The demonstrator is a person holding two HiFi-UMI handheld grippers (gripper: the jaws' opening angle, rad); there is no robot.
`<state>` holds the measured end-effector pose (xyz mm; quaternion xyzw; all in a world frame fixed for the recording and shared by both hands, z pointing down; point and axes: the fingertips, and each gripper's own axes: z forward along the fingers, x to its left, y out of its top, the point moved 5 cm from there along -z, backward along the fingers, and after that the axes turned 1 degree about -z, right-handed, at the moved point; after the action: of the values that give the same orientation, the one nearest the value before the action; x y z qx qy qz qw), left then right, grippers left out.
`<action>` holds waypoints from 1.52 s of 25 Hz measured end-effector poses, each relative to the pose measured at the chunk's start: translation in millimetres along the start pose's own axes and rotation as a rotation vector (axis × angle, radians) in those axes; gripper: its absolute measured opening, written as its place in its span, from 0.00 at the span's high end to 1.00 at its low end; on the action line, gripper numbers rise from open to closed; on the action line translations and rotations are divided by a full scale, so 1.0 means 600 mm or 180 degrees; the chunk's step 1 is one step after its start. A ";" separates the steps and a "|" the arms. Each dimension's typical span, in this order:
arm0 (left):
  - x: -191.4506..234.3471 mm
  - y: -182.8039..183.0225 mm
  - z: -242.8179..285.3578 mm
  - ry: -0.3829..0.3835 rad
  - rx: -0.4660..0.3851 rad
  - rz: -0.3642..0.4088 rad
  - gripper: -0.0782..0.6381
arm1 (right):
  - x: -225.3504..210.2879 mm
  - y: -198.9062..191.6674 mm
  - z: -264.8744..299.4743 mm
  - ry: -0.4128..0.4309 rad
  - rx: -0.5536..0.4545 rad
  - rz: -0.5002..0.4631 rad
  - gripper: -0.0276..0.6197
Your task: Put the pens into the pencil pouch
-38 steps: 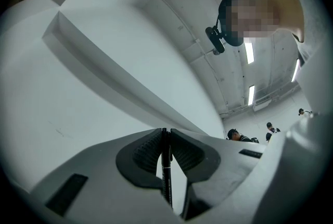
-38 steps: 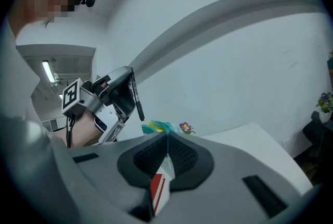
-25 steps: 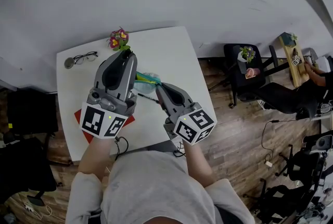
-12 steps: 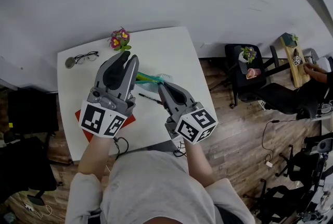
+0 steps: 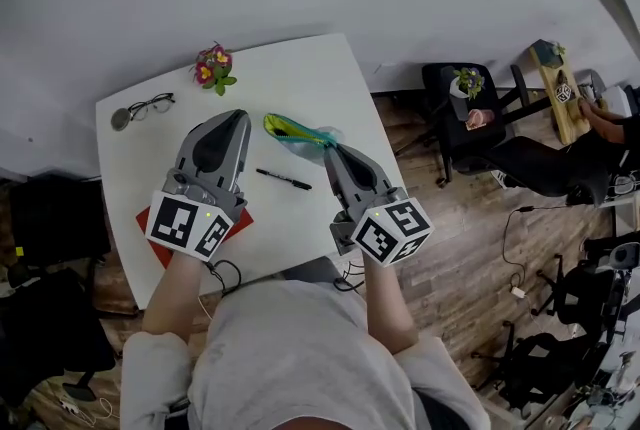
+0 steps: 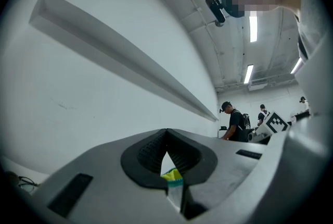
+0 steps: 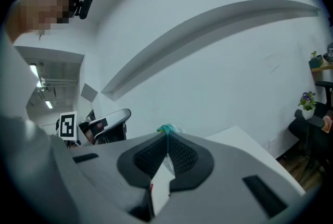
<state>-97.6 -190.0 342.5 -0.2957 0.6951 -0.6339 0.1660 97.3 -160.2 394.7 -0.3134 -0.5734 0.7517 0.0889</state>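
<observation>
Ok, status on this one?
Left gripper shut, empty. Right gripper shut on pencil pouch, at its teal edge. Black pen loose on table, outside pouch. Nothing blocking.

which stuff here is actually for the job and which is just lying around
For the job: pencil pouch, black pen, left gripper, right gripper.

Lying about: glasses, small flowers, flat red thing under the left gripper.

bench (image 5: 300,78): white, square top | far left corner: glasses (image 5: 150,105) are laid, a small round grey thing (image 5: 120,119) just beside them | far edge: little flowers (image 5: 212,69) are set | middle: black pen (image 5: 283,179) is laid flat | near left: red flat thing (image 5: 158,248), partly hidden | behind the pen: green and yellow pencil pouch (image 5: 298,132) is seen
</observation>
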 end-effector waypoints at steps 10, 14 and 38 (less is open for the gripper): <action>-0.042 -0.175 0.028 -0.0633 0.1280 0.0184 0.85 | -0.049 -0.007 -0.075 -0.0460 -0.0139 0.0155 0.91; -0.075 -0.248 0.035 -0.1111 0.1837 0.0551 0.85 | -0.060 -0.012 -0.104 -0.0596 -0.0185 0.0234 0.91; -0.182 -0.488 0.044 -0.3173 0.3766 0.2434 0.74 | -0.088 -0.055 -0.195 -0.0936 -0.0200 0.0462 0.91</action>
<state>61.1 -149.4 609.9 -0.1500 0.1485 -0.5886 0.7804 198.8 -81.0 427.6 -0.2432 -0.5793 0.7757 -0.0604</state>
